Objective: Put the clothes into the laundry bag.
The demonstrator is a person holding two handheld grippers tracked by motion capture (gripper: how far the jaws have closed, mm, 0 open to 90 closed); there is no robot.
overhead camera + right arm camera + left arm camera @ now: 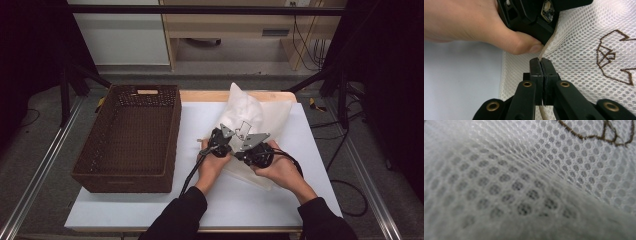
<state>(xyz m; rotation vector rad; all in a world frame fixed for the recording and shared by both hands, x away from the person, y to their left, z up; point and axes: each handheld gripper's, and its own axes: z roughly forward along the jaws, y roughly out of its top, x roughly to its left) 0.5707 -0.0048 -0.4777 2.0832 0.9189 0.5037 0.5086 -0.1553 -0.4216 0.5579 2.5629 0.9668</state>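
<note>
A brown wicker basket (131, 137) stands on the counter (200, 200), left of both hands and nearer the left tool (218, 142). The white mesh laundry bag (248, 117) lies right of the basket, stretching away from the person. The right tool (541, 62) is clenched on the bag's piped edge (548, 45); the left tool, just beside it, looks clamped on the mesh too.

Your high view is evenly lit over the white table (150, 200), dark at both side edges. The left gripper view's mesh (574, 157) blurs near the lens; the right gripper view stays sharp.
</note>
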